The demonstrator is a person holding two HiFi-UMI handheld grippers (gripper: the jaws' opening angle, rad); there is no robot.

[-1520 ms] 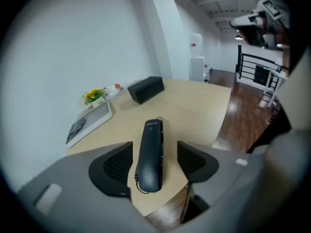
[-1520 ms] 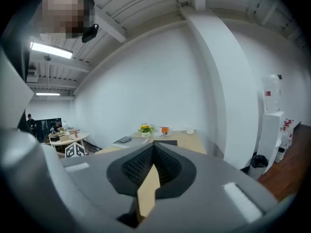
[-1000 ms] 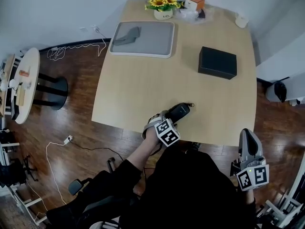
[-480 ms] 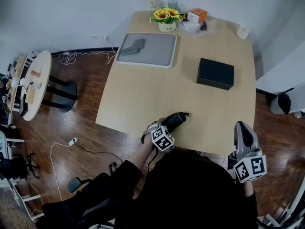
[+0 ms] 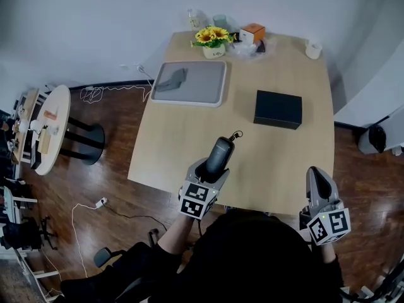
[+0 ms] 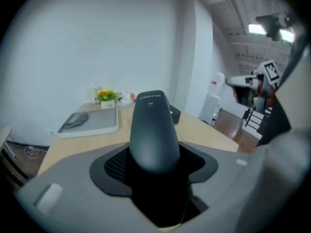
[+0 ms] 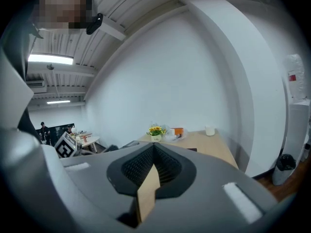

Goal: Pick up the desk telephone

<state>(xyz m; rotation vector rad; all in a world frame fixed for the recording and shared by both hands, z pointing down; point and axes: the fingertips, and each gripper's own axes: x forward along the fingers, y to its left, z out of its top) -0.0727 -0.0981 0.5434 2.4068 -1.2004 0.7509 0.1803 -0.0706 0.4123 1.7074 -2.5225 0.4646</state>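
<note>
Gripping the near end of the dark telephone handset [image 5: 219, 153], the left gripper [image 5: 205, 174] holds it over the near edge of the tabletop [image 5: 278, 150]. The handset's long axis points away toward the far end. The right gripper [image 5: 315, 175], jaws pressed together on nothing, sits by the near right corner, well apart.

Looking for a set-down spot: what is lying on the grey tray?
One crumpled dark grey item, probably a cloth, lies on the left part of the tray; the rest is bare. Whatever is beneath that item is covered.

Telephone handset [image 5: 219, 153] in left hand-held gripper [image 5: 209, 169]
</note>
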